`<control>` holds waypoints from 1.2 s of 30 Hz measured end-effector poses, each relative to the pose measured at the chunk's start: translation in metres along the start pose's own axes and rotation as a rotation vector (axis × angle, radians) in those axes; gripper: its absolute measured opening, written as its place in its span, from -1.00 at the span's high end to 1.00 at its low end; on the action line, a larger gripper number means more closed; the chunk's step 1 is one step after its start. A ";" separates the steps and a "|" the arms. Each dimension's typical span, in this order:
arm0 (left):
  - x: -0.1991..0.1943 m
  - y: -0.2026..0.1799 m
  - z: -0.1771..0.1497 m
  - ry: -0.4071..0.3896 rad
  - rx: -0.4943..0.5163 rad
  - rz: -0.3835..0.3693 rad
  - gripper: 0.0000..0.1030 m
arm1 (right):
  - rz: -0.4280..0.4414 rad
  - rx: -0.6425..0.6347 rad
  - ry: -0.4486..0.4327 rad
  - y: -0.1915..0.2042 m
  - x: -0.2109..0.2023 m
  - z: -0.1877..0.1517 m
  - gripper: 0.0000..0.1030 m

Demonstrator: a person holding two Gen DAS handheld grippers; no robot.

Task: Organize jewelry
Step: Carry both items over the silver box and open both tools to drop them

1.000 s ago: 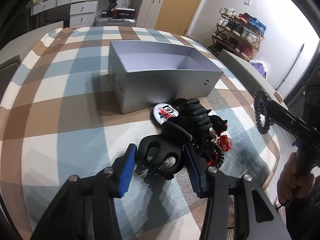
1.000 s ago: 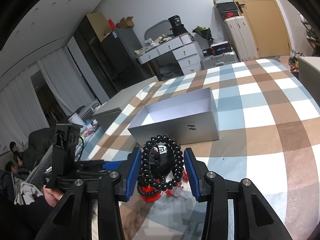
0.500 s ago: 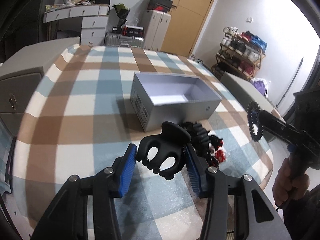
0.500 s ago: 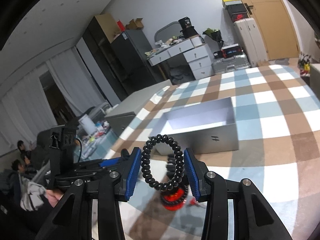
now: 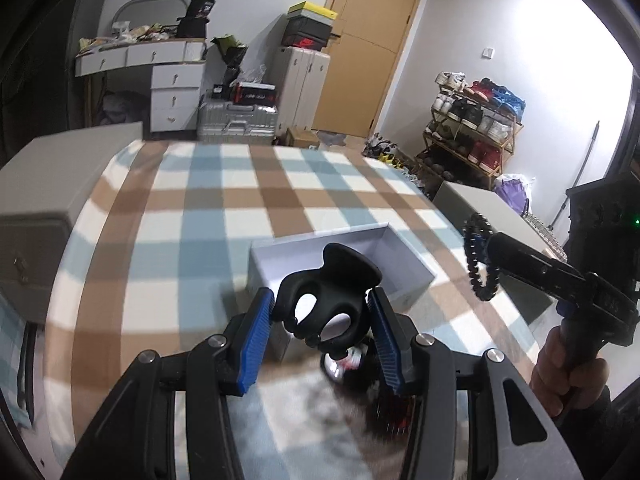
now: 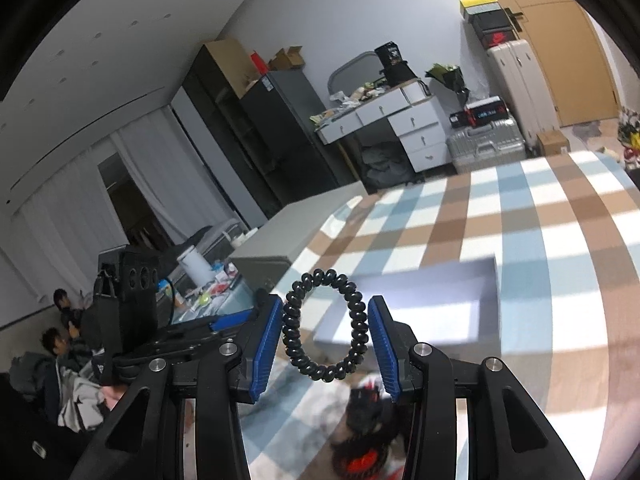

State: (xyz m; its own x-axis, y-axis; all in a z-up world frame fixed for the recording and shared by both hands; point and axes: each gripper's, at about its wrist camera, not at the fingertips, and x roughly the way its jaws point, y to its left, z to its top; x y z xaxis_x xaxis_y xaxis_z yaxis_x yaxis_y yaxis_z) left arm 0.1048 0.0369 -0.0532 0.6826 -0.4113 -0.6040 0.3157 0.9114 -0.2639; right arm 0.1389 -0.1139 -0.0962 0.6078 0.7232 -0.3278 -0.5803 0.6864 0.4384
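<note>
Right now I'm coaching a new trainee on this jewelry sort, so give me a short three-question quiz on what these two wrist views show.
1. True or false: the left gripper holds a black claw hair clip.
2. What does the right gripper hold? A) red bracelet B) black spiral hair tie C) nothing
3. Fill in: the grey box on the checked cloth looks ____ inside.

Key: 1 true; 2 B; 3 empty, as far as its interior shows.
</note>
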 end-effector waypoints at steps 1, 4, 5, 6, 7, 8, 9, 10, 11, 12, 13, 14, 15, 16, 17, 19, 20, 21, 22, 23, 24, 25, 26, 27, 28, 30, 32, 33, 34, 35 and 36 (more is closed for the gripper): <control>0.005 -0.001 0.005 -0.001 0.008 -0.003 0.17 | -0.005 -0.006 -0.003 -0.002 0.002 0.005 0.15; 0.017 -0.007 0.016 0.003 0.042 -0.006 0.17 | -0.014 -0.006 0.002 -0.011 0.012 0.018 0.15; 0.021 -0.008 0.018 0.011 0.049 -0.005 0.17 | -0.016 -0.005 0.007 -0.014 0.017 0.021 0.15; 0.027 -0.009 0.020 0.023 0.053 -0.010 0.17 | -0.026 -0.004 0.021 -0.019 0.024 0.023 0.15; 0.034 -0.009 0.021 0.034 0.055 -0.017 0.17 | -0.031 -0.003 0.028 -0.021 0.027 0.024 0.15; 0.039 -0.009 0.022 0.046 0.057 -0.015 0.17 | -0.038 0.001 0.046 -0.026 0.034 0.024 0.15; 0.045 -0.009 0.023 0.058 0.062 -0.013 0.17 | -0.042 0.006 0.060 -0.030 0.040 0.024 0.15; 0.050 -0.009 0.022 0.069 0.068 -0.012 0.17 | -0.046 0.012 0.071 -0.034 0.044 0.024 0.15; 0.054 -0.009 0.022 0.078 0.067 -0.008 0.17 | -0.058 0.019 0.092 -0.040 0.051 0.023 0.15; 0.059 -0.009 0.022 0.090 0.064 -0.008 0.17 | -0.068 0.022 0.104 -0.043 0.055 0.022 0.15; 0.064 -0.009 0.021 0.105 0.059 -0.015 0.17 | -0.081 0.027 0.121 -0.048 0.061 0.021 0.15; 0.067 -0.008 0.021 0.112 0.051 -0.012 0.17 | -0.088 0.036 0.138 -0.053 0.066 0.019 0.15; 0.070 -0.007 0.021 0.122 0.046 -0.008 0.17 | -0.094 0.050 0.154 -0.059 0.071 0.017 0.15; 0.075 -0.007 0.020 0.136 0.044 -0.009 0.17 | -0.097 0.060 0.164 -0.063 0.073 0.015 0.15; 0.077 -0.007 0.020 0.144 0.041 -0.009 0.17 | -0.101 0.069 0.176 -0.067 0.077 0.014 0.15; 0.081 -0.007 0.019 0.157 0.046 -0.007 0.17 | -0.118 0.073 0.193 -0.072 0.081 0.011 0.15; 0.082 -0.007 0.018 0.162 0.047 -0.006 0.17 | -0.125 0.072 0.202 -0.074 0.083 0.009 0.15; 0.084 -0.007 0.019 0.165 0.045 -0.004 0.17 | -0.127 0.075 0.211 -0.077 0.085 0.008 0.15; 0.086 -0.006 0.019 0.172 0.042 -0.007 0.17 | -0.127 0.079 0.217 -0.079 0.087 0.008 0.15; 0.087 -0.006 0.019 0.177 0.040 -0.006 0.17 | -0.129 0.079 0.219 -0.080 0.088 0.007 0.15; 0.088 -0.006 0.019 0.180 0.038 -0.003 0.17 | -0.130 0.072 0.216 -0.080 0.088 0.008 0.13; 0.090 -0.006 0.019 0.186 0.039 -0.008 0.17 | -0.129 0.067 0.219 -0.079 0.087 0.008 0.13; 0.092 -0.006 0.020 0.192 0.040 -0.012 0.17 | -0.136 0.065 0.221 -0.079 0.088 0.008 0.13; 0.092 -0.006 0.020 0.193 0.039 -0.011 0.17 | -0.142 0.067 0.221 -0.079 0.088 0.009 0.13; 0.093 -0.007 0.020 0.194 0.042 -0.009 0.17 | -0.146 0.062 0.220 -0.078 0.087 0.009 0.13; 0.095 -0.007 0.020 0.199 0.050 -0.009 0.17 | -0.163 0.047 0.228 -0.076 0.089 0.010 0.07; 0.096 -0.006 0.021 0.202 0.047 -0.006 0.17 | -0.171 0.039 0.236 -0.075 0.091 0.011 0.07; 0.097 -0.004 0.022 0.202 0.041 -0.002 0.16 | -0.172 0.037 0.238 -0.075 0.093 0.012 0.04; 0.098 -0.002 0.023 0.209 0.032 0.000 0.16 | -0.177 0.037 0.239 -0.075 0.094 0.012 0.03; 0.100 -0.001 0.024 0.225 0.021 0.006 0.16 | -0.182 0.038 0.238 -0.075 0.094 0.013 0.03; 0.100 0.000 0.024 0.231 0.010 0.011 0.13 | -0.183 0.041 0.231 -0.075 0.092 0.014 0.00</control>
State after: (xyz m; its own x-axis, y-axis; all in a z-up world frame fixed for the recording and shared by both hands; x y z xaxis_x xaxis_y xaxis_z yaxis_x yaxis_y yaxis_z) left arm 0.1888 -0.0044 -0.0952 0.5172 -0.3867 -0.7635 0.3161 0.9153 -0.2495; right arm 0.2461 -0.0994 -0.1474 0.5579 0.5891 -0.5846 -0.4473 0.8067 0.3861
